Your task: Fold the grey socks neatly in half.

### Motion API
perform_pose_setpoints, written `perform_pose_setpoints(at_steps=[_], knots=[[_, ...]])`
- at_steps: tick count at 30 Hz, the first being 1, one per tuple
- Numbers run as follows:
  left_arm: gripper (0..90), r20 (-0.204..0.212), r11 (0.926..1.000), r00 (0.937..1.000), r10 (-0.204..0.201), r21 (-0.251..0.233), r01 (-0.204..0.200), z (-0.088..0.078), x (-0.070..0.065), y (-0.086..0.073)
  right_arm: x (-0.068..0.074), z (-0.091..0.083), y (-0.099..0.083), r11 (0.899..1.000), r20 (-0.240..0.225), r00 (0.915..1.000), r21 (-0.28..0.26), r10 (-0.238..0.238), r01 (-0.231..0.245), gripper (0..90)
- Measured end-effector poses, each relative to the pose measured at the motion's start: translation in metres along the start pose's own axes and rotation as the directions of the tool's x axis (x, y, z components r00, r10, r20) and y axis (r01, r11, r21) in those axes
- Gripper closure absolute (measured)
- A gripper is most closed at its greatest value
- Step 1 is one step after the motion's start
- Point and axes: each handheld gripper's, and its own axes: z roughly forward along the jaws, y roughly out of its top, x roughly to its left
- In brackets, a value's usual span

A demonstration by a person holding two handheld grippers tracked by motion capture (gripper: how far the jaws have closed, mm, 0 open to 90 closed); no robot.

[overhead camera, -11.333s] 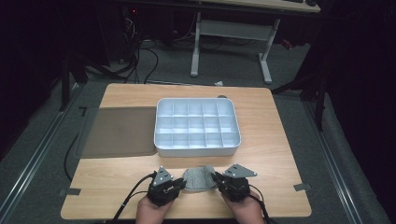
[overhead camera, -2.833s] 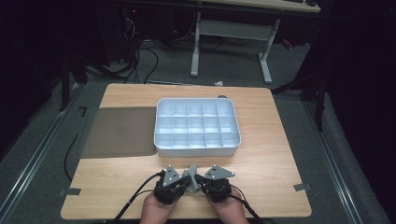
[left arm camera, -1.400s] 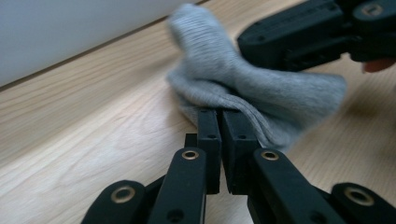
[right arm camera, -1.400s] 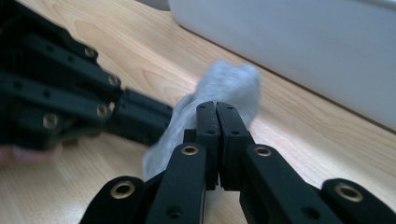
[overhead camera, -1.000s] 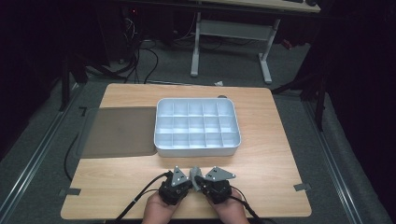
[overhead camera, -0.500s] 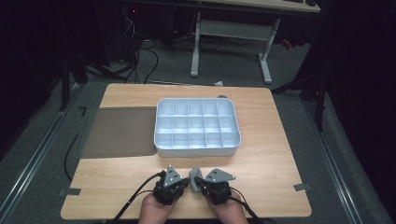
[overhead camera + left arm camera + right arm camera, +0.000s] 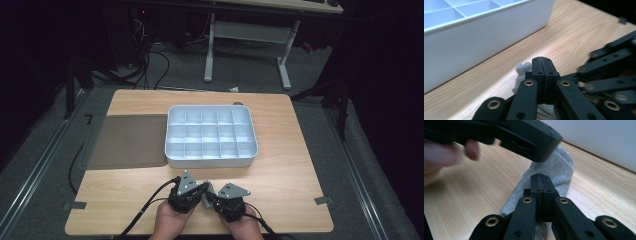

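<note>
— While both grippers were held close together at the near edge of the table [image 7: 125, 200], what was gripped?

— A grey sock [image 7: 554, 173] was pinched from both sides. The left gripper [image 7: 541, 62] was seen with jaws pressed together, sock bunched beneath and beside them; the right gripper [image 7: 541, 180] was likewise clamped shut on the sock, which lay on the wood just in front of the tray [image 7: 210, 161].

— What could be judged likely to go wrong?

— With the grippers so crowded, the linkages could be knocked together, and the sock could be dragged from one grip if the hands were pulled apart unevenly. Only a thin fold seemed to be caught, so it could be slipped free.

— And the containers?

— To the left, a dark mat [image 7: 127, 142] was laid flat, nothing on it. The tray's compartments were all seen empty.
</note>
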Motion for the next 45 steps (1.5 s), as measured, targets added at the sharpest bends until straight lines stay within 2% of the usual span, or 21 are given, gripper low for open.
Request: perform_pose_setpoints(at_steps=[3, 11, 14, 19, 22, 25, 27, 29, 31, 39, 45], knots=[[90.0, -0.01, 0.9996, 0.9998, -0.016, 0.024, 0.017, 0.004, 0.006, -0.007, -0.001, -0.001, -0.001, 1.0, -0.004, 1.0, -0.004, 0.004, -0.004, 90.0], [90.0, -0.014, 0.9996, 0.9997, -0.02, 0.019, 0.02, 0.003, 0.008, -0.012, -0.001, -0.001, 0.002, 1.0, -0.013, 0.9998, 0.003, 0.013, -0.013, 89.3], [90.0, -0.018, 0.9997, 0.9996, -0.02, 0.017, 0.02, 0.002, 0.008, -0.012, -0.004, -0.005, 0.006, 0.999, -0.028, 0.9989, 0.009, 0.038, -0.038, 85.1], [90.0, -0.019, 0.9997, 0.9996, -0.019, 0.017, 0.02, 0.002, 0.008, -0.012, -0.007, -0.017, 0.013, 0.999, -0.017, 0.999, -0.005, 0.04, -0.04, 79.4], [90.0, -0.02, 0.9997, 0.9996, -0.018, 0.017, 0.018, 0.002, 0.007, -0.012, -0.009, -0.022, 0.016, 0.998, -0.016, 0.9982, -0.006, 0.058, -0.058, 71.6], [90.0, -0.021, 0.9997, 0.9997, -0.013, 0.018, 0.013, 0.002, 0.008, -0.012, -0.011, -0.021, 0.018, 0.994, -0.029, 0.9941, 0.017, 0.104, -0.104, 61.8], [90.0, -0.022, 0.9997, 0.9997, -0.014, 0.018, 0.015, 0.002, 0.008, -0.012, -0.011, -0.016, 0.017, 0.988, -0.029, 0.989, 0.054, 0.145, -0.143, 53.4], [90.0, -0.022, 0.9997, 0.9996, -0.016, 0.015, 0.017, 0.002, 0.008, -0.013, -0.012, -0.014, 0.016, 0.986, -0.029, 0.9869, 0.064, 0.158, -0.156, 51.8], [90.0, -0.02, 0.9997, 0.9996, -0.018, 0.015, 0.019, 0.001, 0.008, -0.013, -0.013, -0.008, 0.014, 0.975, -0.03, 0.9795, 0.104, 0.199, -0.195, 49.0], [90.0, -0.019, 0.9996, 0.9996, -0.021, 0.02, 0.021, -0.002, 0.01, -0.014, -0.014, -0.002, 0.013, 0.966, -0.047, 0.9738, 0.148, 0.223, -0.214, 48.9], [90.0, -0.025, 0.9995, 0.9994, -0.024, 0.018, 0.025, -0.005, 0.012, -0.015, -0.012, 0.002, 0.015, 0.96, -0.074, 0.9713, 0.184, 0.226, -0.209, 51.2]])
